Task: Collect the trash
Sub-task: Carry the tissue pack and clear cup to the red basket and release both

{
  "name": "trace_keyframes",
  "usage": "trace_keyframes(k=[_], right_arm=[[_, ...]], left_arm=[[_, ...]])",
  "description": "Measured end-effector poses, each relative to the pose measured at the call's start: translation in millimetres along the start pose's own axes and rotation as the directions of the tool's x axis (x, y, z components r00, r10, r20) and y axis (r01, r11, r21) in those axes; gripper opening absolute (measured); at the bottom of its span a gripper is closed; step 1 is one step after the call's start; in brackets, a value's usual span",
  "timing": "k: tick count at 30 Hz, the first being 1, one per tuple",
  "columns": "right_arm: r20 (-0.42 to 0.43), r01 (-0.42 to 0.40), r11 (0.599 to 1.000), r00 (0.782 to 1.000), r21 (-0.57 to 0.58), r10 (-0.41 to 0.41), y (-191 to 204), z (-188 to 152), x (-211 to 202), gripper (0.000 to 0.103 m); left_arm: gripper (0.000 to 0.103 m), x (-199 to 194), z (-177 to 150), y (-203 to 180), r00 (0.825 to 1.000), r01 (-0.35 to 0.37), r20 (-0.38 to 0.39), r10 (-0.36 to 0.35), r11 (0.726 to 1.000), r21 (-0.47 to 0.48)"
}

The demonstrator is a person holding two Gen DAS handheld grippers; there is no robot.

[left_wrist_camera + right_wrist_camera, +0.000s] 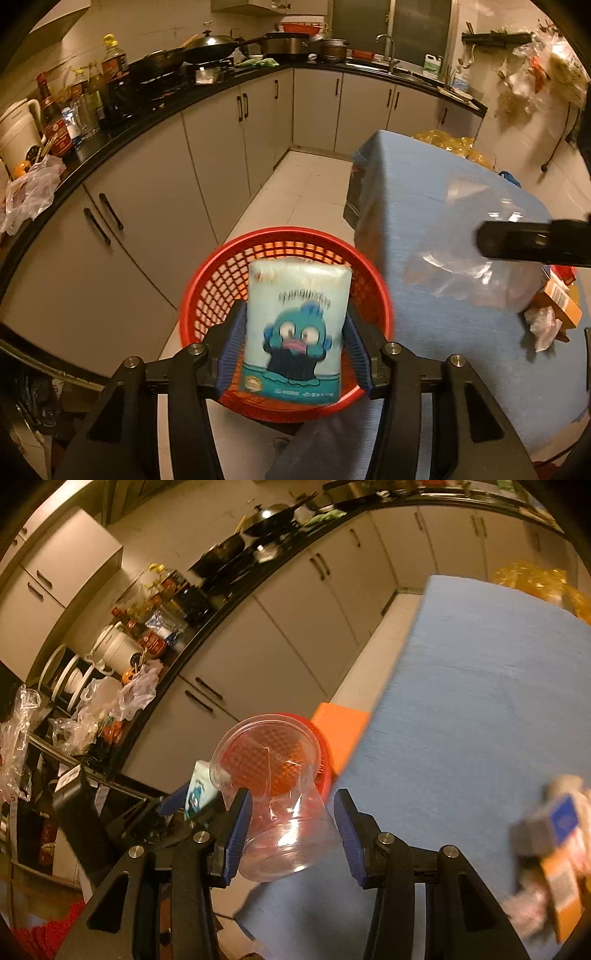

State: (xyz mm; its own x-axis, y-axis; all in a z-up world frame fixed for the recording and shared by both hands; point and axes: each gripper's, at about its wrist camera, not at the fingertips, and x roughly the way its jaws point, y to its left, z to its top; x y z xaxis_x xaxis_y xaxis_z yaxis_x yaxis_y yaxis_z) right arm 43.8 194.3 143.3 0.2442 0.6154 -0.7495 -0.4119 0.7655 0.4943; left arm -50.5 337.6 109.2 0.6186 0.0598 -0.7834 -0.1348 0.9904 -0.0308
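Blue-padded left gripper (295, 345) is carrying a tissue pack (297, 328) between its jaws, apparently just slackening, directly over the red basket (207, 280) on the floor at six o'clock. Right gripper (293, 829) is bringing in a clear plastic cup (280, 805), touching the left pad only, so I cannot tell its grip. Neither piece is binned yet; cartons and crumpled paper (541, 325) are waiting at three o'clock on the blue table (424, 206).

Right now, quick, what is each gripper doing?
Left gripper: around the tissue pack, grip unclear.
Right gripper: open around the clear cup.
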Motion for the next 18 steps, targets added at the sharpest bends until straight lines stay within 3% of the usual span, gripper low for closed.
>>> trace_keyframes(k=[3,6,12,18], right_arm=[[-0.006,0.008,1.000,1.000,0.003,-0.008,12,10,22,0.052],[0.011,0.001,1.000,1.000,0.007,-0.001,18,17,30,0.069],[0.067,0.022,1.000,0.998,0.006,-0.022,19,12,7,0.070],[0.085,0.086,0.995,0.992,0.039,-0.089,-13,-31,-34,0.070]], left_arm=[[0.078,-4,0,11,1.000,0.006,0.017,-0.005,1.000,-0.022],[0.084,-9,1,15,0.999,-0.012,0.039,0.013,1.000,-0.019],[0.084,-21,0,9,0.998,0.015,0.064,-0.014,1.000,-0.010],[0.084,-22,-10,-34,0.995,0.091,0.042,-0.094,0.994,0.062]])
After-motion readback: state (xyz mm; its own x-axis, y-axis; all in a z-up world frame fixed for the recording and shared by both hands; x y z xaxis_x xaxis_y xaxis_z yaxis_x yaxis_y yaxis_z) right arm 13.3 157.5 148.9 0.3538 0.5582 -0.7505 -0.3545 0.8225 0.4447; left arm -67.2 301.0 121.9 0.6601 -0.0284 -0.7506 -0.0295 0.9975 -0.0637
